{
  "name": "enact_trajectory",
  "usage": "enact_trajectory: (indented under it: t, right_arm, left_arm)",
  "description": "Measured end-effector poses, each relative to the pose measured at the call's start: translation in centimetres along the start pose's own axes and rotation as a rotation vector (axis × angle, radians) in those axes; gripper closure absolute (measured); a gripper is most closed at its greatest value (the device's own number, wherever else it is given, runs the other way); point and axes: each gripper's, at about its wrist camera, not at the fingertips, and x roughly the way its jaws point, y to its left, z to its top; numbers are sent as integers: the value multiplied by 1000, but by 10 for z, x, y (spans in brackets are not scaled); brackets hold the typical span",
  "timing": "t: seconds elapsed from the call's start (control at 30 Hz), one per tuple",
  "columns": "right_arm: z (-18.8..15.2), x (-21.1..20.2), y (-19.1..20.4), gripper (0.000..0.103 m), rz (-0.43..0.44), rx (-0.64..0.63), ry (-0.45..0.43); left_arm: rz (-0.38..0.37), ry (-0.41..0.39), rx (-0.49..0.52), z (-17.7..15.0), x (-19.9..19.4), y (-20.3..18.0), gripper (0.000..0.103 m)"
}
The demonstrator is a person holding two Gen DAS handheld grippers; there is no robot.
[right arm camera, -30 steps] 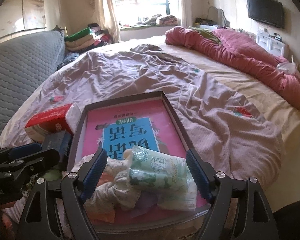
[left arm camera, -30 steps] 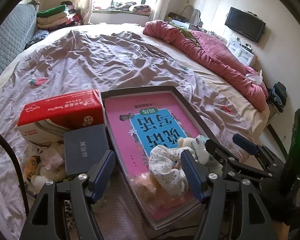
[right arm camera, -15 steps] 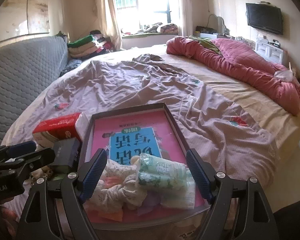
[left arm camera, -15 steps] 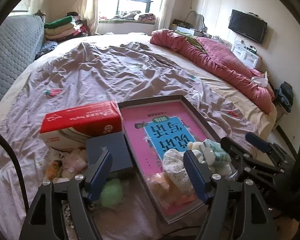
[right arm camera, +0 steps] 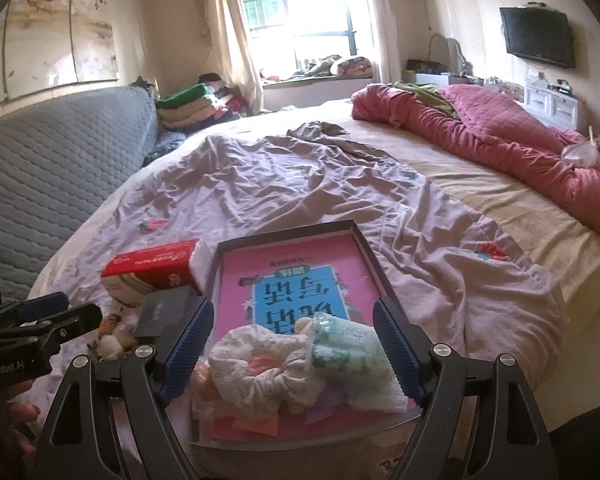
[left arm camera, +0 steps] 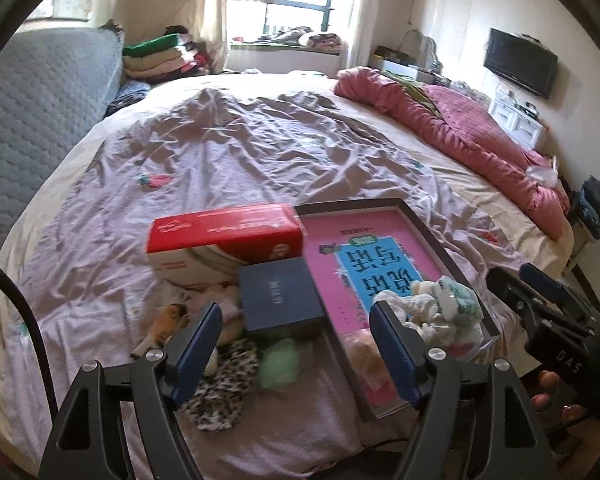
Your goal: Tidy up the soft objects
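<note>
A dark tray lined with a pink book lies on the bed. At its near end lie a floral scrunchie and a green tissue pack, with thin pastel pieces under them. My right gripper hangs open just above that pile, touching nothing. My left gripper is open and empty, left of the tray. It hovers over a green fluffy ball, a leopard-print cloth and a dark blue box. More small soft items lie beside its left finger.
A red tissue box stands behind the blue box, left of the tray. Crumpled mauve bedding covers the bed beyond, with a red quilt along the right side. A grey padded headboard rises at left. The bed's near edge is just below the grippers.
My left gripper has drawn back and to the left, from over the scrunchie in the tray to the pile beside it. The right gripper has risen slightly above the tray.
</note>
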Motion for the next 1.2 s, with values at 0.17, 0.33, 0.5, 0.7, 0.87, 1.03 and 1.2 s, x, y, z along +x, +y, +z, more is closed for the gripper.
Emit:
enact_trajectory:
  t: [0.17, 0.33, 0.5, 0.7, 0.87, 1.03, 1.2]
  right_arm:
    - [0, -4, 5, 20, 17, -2, -4]
    - [2, -7, 10, 20, 30, -4, -8]
    - [3, -7, 21, 20, 47, -22, -12]
    - [2, -4, 38, 20, 74, -51, -1]
    - [-1, 0, 55, 20, 100, -84, 17]
    - [-9, 4, 75, 20, 131, -127, 41]
    - [-18, 10, 96, 20, 170, -164, 74]
  left_arm:
    - [17, -3, -36, 0, -12, 17, 27]
    - [38, -15, -60, 4, -22, 36, 27]
    - [73, -37, -114, 7, -34, 65, 27]
    - [99, -39, -174, 5, -41, 97, 27]
    - [117, -32, -210, 1, -42, 116, 27]
    - [123, -21, -236, -3, -39, 131, 27]
    - [140, 5, -259, -8, -32, 144, 27]
